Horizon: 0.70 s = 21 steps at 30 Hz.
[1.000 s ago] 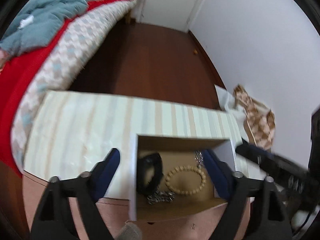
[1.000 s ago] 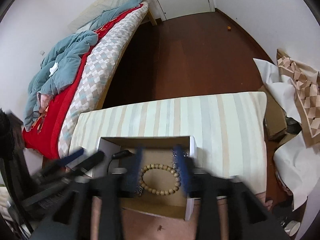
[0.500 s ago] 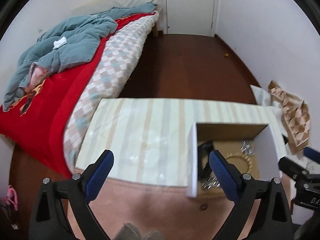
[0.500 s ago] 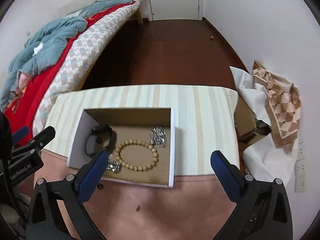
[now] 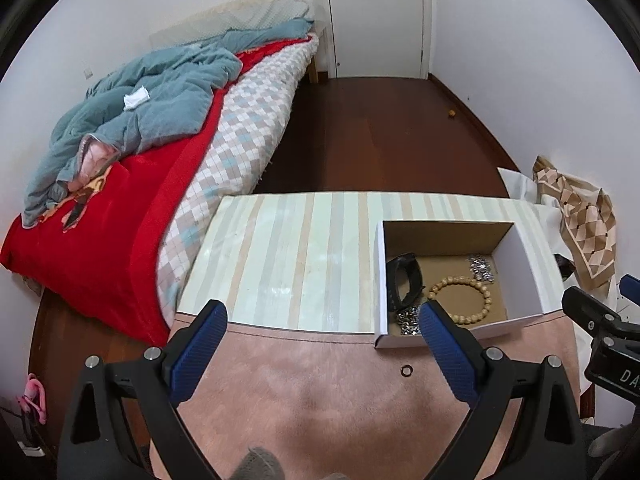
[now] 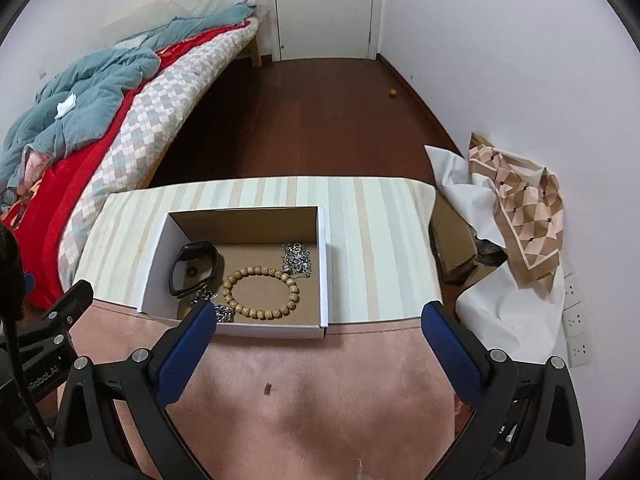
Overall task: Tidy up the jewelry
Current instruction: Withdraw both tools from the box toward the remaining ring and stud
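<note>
Now both grippers stand clear of the box (image 6: pixel 244 280), where a second ago they reached into it. The left gripper (image 5: pixel 320 332) and right gripper (image 6: pixel 318 330) each have fingers wide apart and empty. The bead bracelet (image 6: pixel 261 287), black band (image 6: pixel 195 266) and silver chain (image 6: pixel 297 260) lie inside the box on the bench (image 6: pixel 380 240). Judgement: the jewelry is placed; the task looks near complete.

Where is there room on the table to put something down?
The striped tabletop is bare on both sides of the white cardboard box, and the pink cloth strip in front holds only a small ring. Inside the box it is crowded: wooden bead bracelet, black wristband, silver chains.
</note>
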Each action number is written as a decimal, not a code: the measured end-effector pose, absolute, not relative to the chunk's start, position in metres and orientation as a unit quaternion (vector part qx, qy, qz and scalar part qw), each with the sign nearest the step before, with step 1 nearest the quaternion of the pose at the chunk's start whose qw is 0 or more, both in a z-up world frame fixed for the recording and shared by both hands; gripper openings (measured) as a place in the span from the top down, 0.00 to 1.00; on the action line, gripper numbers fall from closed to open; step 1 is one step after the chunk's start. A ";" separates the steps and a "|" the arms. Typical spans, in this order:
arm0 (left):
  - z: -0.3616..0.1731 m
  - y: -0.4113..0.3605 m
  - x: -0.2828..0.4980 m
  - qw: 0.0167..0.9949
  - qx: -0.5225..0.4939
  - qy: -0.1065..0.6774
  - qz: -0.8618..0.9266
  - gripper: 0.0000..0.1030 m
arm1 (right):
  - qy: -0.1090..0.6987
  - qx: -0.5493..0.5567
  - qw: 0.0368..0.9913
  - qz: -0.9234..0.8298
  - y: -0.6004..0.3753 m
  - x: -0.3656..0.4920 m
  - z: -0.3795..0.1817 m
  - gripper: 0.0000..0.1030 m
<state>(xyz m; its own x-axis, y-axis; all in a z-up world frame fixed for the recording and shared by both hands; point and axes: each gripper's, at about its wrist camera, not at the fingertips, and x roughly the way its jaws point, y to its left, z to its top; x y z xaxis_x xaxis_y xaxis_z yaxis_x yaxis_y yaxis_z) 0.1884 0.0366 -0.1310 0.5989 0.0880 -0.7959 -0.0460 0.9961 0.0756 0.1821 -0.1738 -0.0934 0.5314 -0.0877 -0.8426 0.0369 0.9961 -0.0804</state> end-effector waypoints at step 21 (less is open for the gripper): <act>-0.051 0.034 0.109 0.924 -0.009 0.381 0.014 0.05 | 0.403 -0.006 0.914 -0.040 -0.176 0.079 0.006 0.00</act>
